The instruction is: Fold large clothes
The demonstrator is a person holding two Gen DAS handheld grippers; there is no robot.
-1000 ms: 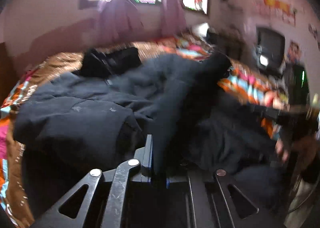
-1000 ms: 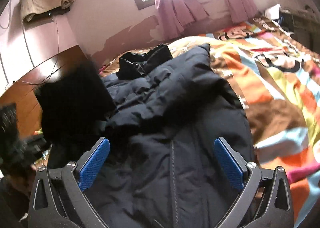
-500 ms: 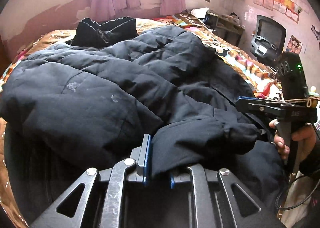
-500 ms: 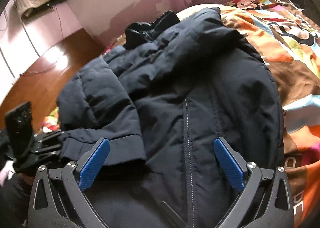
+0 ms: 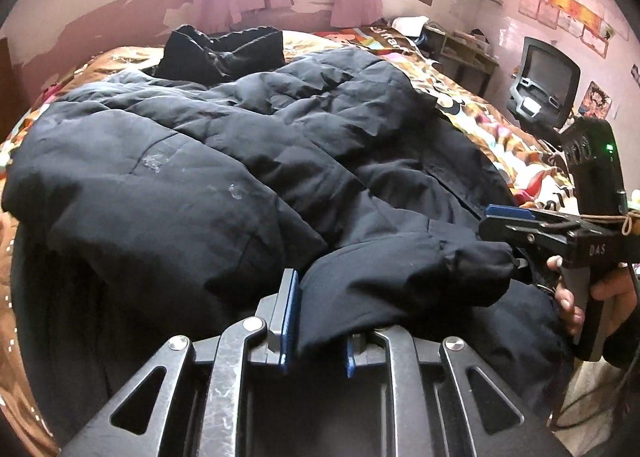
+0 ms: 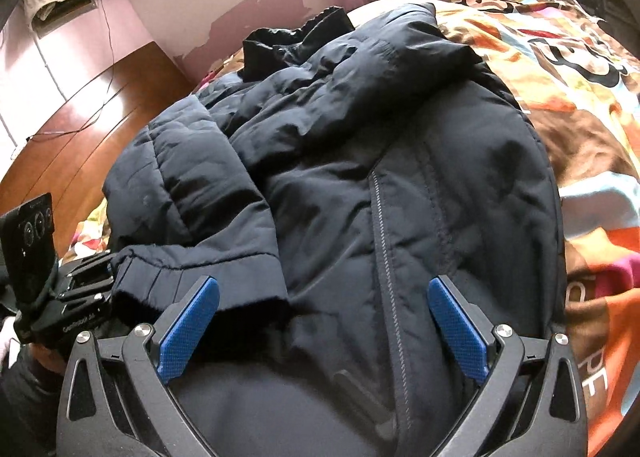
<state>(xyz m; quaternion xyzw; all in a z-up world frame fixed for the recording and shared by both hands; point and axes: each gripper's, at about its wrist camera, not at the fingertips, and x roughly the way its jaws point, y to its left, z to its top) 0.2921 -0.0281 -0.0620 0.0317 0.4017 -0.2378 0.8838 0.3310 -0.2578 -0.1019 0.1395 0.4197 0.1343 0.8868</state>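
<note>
A bed covered with a bright, multicoloured cartoon-print blanket [image 6: 576, 69]. A large, dark navy padded jacket [image 6: 360, 177] lies spread across it, with a smaller black garment [image 5: 224, 51] bunched at its far end.

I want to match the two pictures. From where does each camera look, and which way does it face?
Left wrist: sits on left gripper, faces the window over the jacket sleeve; right gripper and hand show.
Right wrist: sits on right gripper, jaws wide, faces down the jacket zipper; left gripper shows.
Shared: black puffer jacket, patterned bedspread.
</note>
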